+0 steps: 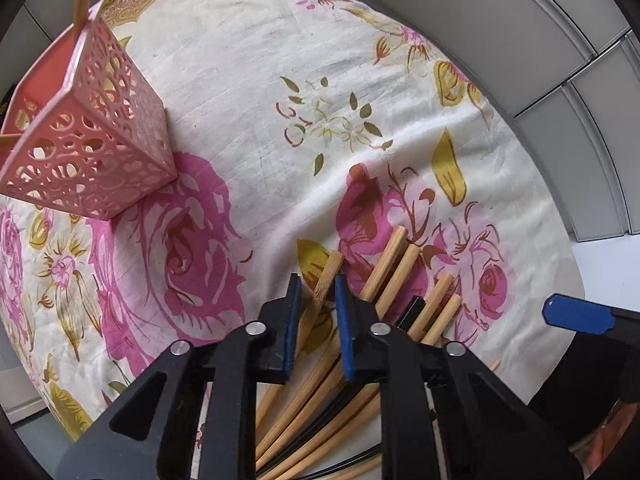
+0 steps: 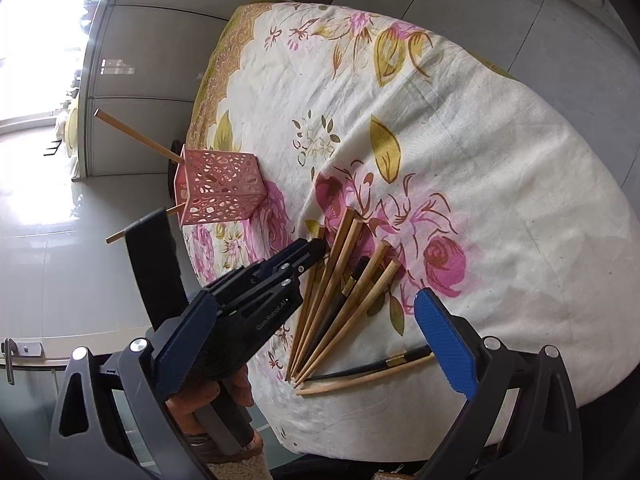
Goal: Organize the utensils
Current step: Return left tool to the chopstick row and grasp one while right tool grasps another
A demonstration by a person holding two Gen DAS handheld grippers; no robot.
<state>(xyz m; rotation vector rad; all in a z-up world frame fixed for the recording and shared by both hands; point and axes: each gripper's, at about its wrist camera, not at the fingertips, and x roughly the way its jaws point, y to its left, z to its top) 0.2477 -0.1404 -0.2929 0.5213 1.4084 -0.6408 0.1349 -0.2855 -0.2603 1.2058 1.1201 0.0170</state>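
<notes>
A fan of wooden chopsticks [image 2: 340, 300] with a black one among them lies on the flowered cloth; it also shows in the left wrist view [image 1: 384, 280]. My left gripper [image 1: 318, 292] is down at the pile, its jaws narrowly apart on either side of one wooden chopstick [image 1: 326, 276]; whether they press it I cannot tell. It shows in the right wrist view [image 2: 316, 246] at the pile's left edge. A pink perforated holder [image 1: 92, 140] [image 2: 220, 188] stands to the left with two chopsticks in it. My right gripper [image 2: 316, 340] is open and empty above the pile's near end.
The cloth-covered table [image 2: 500, 184] ends at a rounded front edge. Two more sticks, one black, one wooden [image 2: 372, 372], lie near that edge. Grey wall panels [image 1: 520, 40] stand behind. The floor [image 2: 60, 260] lies left of the table.
</notes>
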